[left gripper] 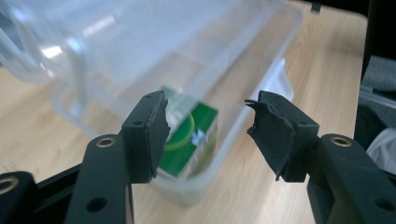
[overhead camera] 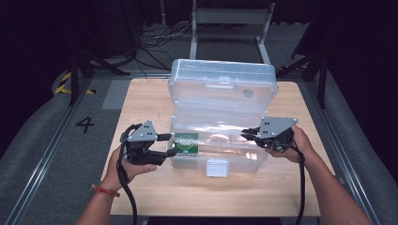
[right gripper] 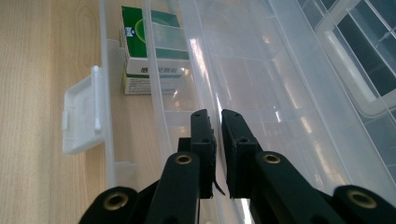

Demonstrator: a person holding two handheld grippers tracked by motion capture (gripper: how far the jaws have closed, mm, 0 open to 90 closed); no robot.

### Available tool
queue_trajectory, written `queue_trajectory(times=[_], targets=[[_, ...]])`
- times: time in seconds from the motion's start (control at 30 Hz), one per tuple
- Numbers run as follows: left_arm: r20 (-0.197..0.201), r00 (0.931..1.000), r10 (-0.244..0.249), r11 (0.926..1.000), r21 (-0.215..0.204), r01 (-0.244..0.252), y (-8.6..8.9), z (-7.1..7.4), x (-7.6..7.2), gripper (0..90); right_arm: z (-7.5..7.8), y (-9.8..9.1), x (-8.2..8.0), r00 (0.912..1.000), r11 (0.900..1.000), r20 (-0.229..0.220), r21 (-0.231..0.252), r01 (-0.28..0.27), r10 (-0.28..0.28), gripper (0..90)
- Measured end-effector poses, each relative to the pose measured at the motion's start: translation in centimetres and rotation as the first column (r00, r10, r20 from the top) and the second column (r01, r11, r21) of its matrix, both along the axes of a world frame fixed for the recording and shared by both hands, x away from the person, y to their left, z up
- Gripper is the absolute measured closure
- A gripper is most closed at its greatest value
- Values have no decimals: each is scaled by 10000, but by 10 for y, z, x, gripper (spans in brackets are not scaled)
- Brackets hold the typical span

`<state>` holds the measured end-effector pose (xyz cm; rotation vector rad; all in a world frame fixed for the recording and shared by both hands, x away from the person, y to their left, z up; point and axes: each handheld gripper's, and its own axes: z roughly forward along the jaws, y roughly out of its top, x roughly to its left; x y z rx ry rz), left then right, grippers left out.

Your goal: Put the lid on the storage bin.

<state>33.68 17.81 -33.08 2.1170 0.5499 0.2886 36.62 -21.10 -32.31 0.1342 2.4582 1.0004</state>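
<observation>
On the wooden surface (overhead camera: 141,197) the green carton (overhead camera: 187,143) already lay in the open bin's (overhead camera: 220,93) near-left corner; the left tool (overhead camera: 171,144) gaped empty, the right tool (overhead camera: 246,135) pinched the bin's right wall, lid unclosed.

A clear plastic box (overhead camera: 220,140) sits mid-table with its lid (overhead camera: 223,84) swung open and standing upright along the far side. The box is see-through, with a white latch (overhead camera: 217,167) hanging at the middle of its near wall. A small green and white carton (overhead camera: 186,143) lies inside at the box's left end, against the near left corner, its green face with a lighter ring (left gripper: 180,135) showing through the wall.
</observation>
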Motion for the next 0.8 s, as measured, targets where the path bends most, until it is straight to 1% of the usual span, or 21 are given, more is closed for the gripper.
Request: queue_trajectory(times=[0.03, 0.07, 0.1, 0.13, 0.17, 0.2, 0.27, 0.3, 0.37, 0.4, 0.47, 0.5, 0.53, 0.6, 0.67, 0.73, 0.8], targets=[[0, 10000, 0, 10000, 0, 0, 0, 0, 0, 457, 0, 0, 0, 10000, 10000, 0, 0, 0, 0, 842], [125, 9998, 127, 9999, -23, -126, 0, 5, 2, 457, 0, 0, 0, 10000, 10000, 7, 37, 12, -12, 842], [369, 9991, 230, 9995, -204, -222, 2, 10, 5, 464, -1, 0, 0, 10000, 10000, 7, 91, 0, 0, 841], [386, 9988, 310, 9976, -626, -285, 2, 14, 7, 491, -1, -1, 0, 10000, 9999, 21, 122, 0, 0, 840], [513, 9982, 313, 9970, -727, -275, 3, 17, 11, 525, -1, -1, -1, 10000, 9999, 12, 155, 36, -37, 839], [508, 9978, 426, 9960, -812, -383, 1, 19, 14, 531, -1, -1, -1, 10000, 9998, 31, 168, 63, -63, 836], [538, 9978, 391, 9959, -834, -346, -2, 22, 20, 559, -1, -1, -2, 9999, 9998, 97, 147, 128, -130, 834], [548, 9974, 469, 9955, -845, -422, -3, 23, 23, 566, -1, -1, -2, 9998, 9998, 115, 148, 131, -132, 834], [482, 9978, 451, 9943, -983, -402, -6, 24, 30, 595, -2, -1, -2, 9999, 9998, 125, 160, 112, -114, 836], [488, 9979, 424, 9946, -963, -376, -7, 24, 33, 607, -2, -1, -2, 9999, 9998, 118, 177, 101, -103, 835], [664, 9959, 606, 9953, -797, -552, -11, 25, 37, 609, -2, -2, -2, 9999, 9997, 103, 218, 103, -105, 835], [628, 9958, 665, 9953, -748, -617, -12, 27, 40, 608, -2, -2, -2, 9999, 9997, 102, 242, 102, -105, 835], [542, 9952, 818, 9936, -831, -771, -13, 28, 43, 610, -2, -2, -2, 9999, 9997, 110, 246, 90, -93, 835], [568, 9940, 935, 9924, -850, -885, -13, 30, 48, 637, -3, -2, -3, 9998, 9996, 142, 258, 122, -126, 835], [647, 9919, 1090, 9916, -766, -1040, -14, 31, 54, 662, -3, -2, -3, 9998, 9995, 130, 284, 138, -142, 835], [540, 9931, 1041, 9923, -724, -1001, -14, 31, 61, 694, -4, -3, -4, 9999, 9994, 130, 341, 104, -109, 835], [610, 9899, 1281, 9902, -646, -1242, -15, 30, 65, 713, -4, -3, -4, 9999, 9993, 106, 364, 117, -121, 835]])
